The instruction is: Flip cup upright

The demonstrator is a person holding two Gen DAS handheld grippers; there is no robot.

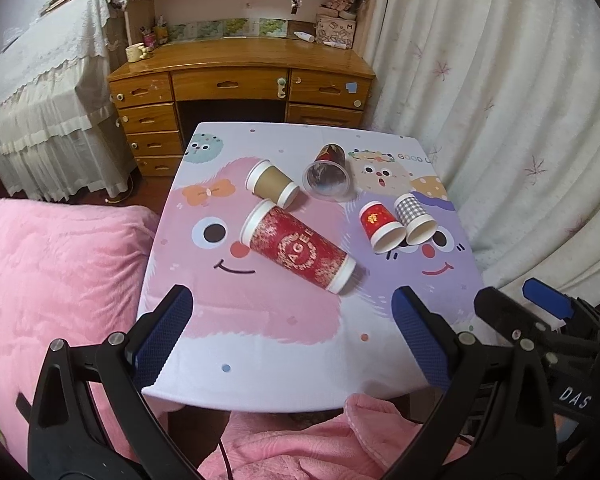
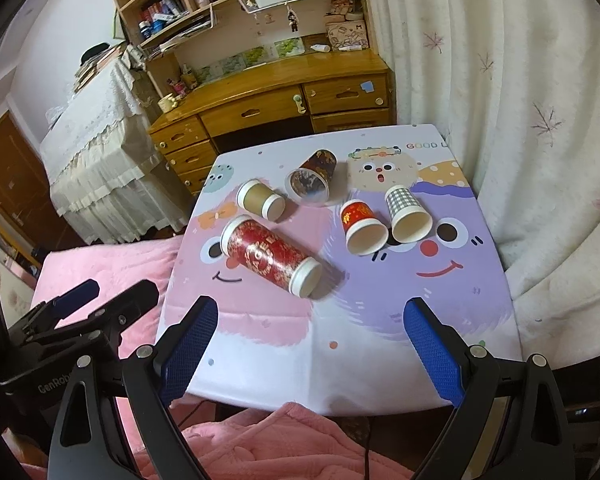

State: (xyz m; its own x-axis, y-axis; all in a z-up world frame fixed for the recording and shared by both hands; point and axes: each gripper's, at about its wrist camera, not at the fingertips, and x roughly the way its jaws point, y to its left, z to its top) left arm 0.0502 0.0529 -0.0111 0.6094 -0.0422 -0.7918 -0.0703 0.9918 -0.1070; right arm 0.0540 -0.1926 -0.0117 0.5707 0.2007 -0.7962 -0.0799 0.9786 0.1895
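1. Left gripper (image 1: 292, 312): jaws spread wide, nothing held, low in frame over near table (image 1: 260, 360) edge.
2. Right gripper (image 2: 312, 320): same, wide apart, empty.
3. Five cups on sides mid-frame: tall red cup (image 1: 300, 249) nearest; brown cup (image 1: 272, 184), clear cup (image 1: 327, 176) behind; small red cup (image 1: 380, 226) touching checked cup (image 1: 414, 216) at right.

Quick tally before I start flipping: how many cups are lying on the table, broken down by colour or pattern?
Tall red paper cup with gold print: 1
Small red paper cup: 1
Brown paper cup: 1
Grey checked paper cup: 1
Clear plastic cup with dark red print: 1
Total: 5, all on their sides; both the left gripper and the right gripper are open and empty.
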